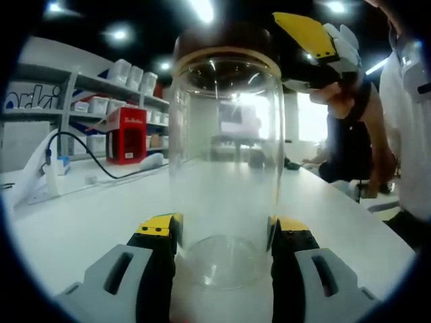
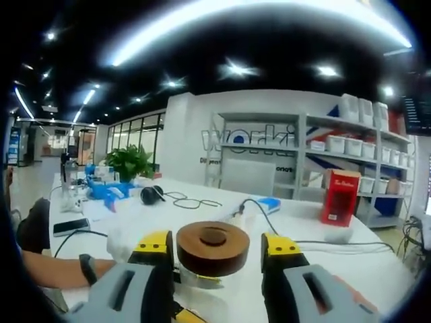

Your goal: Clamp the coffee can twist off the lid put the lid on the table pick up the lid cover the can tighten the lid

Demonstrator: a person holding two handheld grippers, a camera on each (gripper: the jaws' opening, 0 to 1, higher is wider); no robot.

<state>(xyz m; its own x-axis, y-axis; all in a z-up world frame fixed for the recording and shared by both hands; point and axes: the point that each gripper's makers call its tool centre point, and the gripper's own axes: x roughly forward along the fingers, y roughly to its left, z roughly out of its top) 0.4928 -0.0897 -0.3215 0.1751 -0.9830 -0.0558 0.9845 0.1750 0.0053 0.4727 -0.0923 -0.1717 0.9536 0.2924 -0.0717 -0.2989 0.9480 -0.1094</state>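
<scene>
Between the 2 yellow-tipped jaws of the left gripper stood the clear coffee can, upright on the white table and clamped near its base. The right gripper hovered beside its top. In the right gripper view, that gripper flanked the brown lid, apparently pinching it, though contact was hard to judge. Beyond stood a red box and shelves.
</scene>
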